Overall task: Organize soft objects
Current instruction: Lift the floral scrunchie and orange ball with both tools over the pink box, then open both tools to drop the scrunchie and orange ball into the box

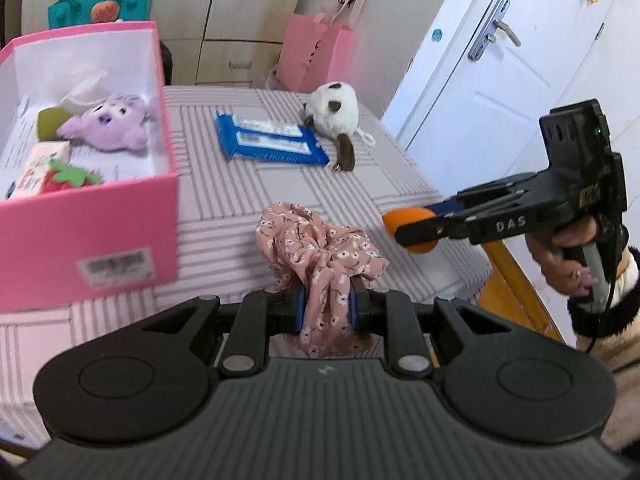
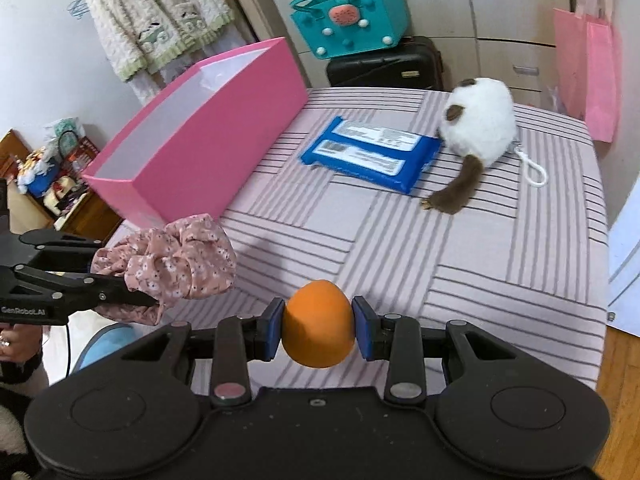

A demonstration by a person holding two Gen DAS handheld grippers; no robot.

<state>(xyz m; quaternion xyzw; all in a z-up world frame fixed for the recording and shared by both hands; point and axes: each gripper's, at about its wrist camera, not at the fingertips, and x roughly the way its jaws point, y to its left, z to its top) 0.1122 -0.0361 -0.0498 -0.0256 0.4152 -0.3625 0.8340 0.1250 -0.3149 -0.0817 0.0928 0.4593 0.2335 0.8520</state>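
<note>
Two hand-held grippers hover above the striped surface's (image 2: 440, 248) near edge: the left hand-held gripper (image 1: 326, 306) clamps a floral scrunchie (image 1: 320, 248), the right hand-held gripper (image 2: 319, 328) clamps an orange ball (image 2: 319, 324).

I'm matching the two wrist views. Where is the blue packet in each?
Left wrist: blue packet upper centre, on the striped cover, right of the pink box.
Right wrist: blue packet centre, right of the box.
Shared landmark: white plush toy touching the packet.
</note>
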